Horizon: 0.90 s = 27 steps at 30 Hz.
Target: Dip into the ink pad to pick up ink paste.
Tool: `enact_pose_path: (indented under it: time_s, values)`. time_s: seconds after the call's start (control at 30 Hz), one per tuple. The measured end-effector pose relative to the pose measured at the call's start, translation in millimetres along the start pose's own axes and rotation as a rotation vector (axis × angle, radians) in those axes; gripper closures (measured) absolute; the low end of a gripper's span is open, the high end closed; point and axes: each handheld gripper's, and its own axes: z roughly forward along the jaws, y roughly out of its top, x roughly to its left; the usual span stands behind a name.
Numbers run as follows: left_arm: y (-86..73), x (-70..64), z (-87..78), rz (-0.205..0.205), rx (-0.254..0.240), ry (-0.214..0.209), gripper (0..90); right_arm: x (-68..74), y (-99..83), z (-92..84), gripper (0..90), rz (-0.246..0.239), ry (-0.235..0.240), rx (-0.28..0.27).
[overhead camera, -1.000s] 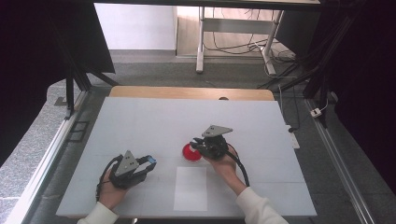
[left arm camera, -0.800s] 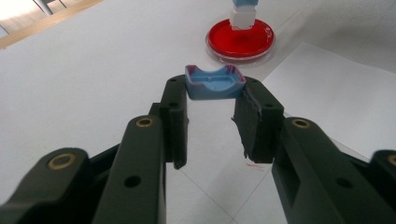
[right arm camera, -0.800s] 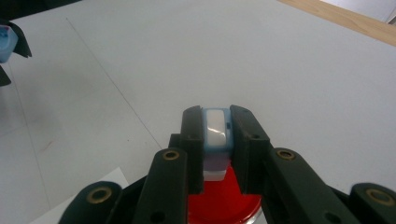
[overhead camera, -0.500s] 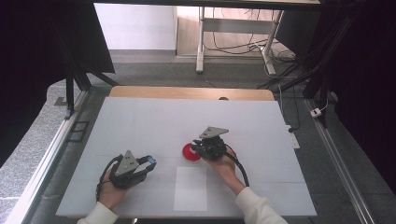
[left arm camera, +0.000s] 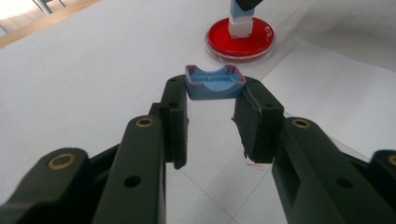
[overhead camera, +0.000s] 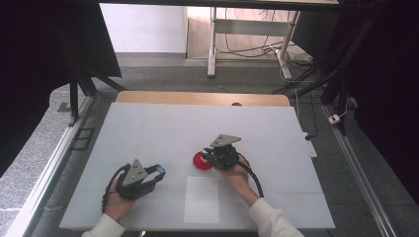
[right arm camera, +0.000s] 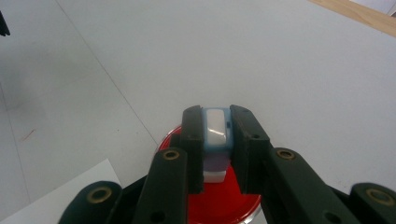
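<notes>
At the left of the white table (overhead camera: pixel 148 128), the left gripper (overhead camera: pixel 157 172) rests low over the surface in the person's left hand (overhead camera: pixel 118 197), its jaws closed on a small blue cap (left arm camera: pixel 215 84). The left gripper view shows the cap pinched by its two ends, hollow side up, with reddish stain along its rim and nothing inside it. Just right of centre, a white sheet of paper (overhead camera: pixel 201 198) lies flat near the front edge. Beyond the sheet sits a shallow red dish (overhead camera: pixel 200 162), round and clear-walled. Over it the right gripper (overhead camera: pixel 210 157) points down, jaws clamped on a blue-and-white stamp block (right arm camera: pixel 215 130). In the right gripper view, the block's white lower end stands in the dish, on its red floor.
</notes>
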Motion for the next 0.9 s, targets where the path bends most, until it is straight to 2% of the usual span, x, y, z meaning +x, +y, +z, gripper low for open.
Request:
enact_pose_path:
  time_s: [0.37,0.73,0.9]
  values:
    - [0.0,-0.3,-0.5,-0.001,-0.004,0.002,65.2,-0.4,-2.3,2.3,75.5,0.000,0.002,0.008]
    - [0.4,-1.4,-0.9,0.002,-0.006,0.005,65.2,2.9,-1.8,2.6,75.7,-0.029,-0.013,0.026]
    - [0.4,-1.4,-0.7,0.001,-0.003,0.004,65.1,2.2,-2.3,2.7,75.7,-0.021,-0.008,0.022]
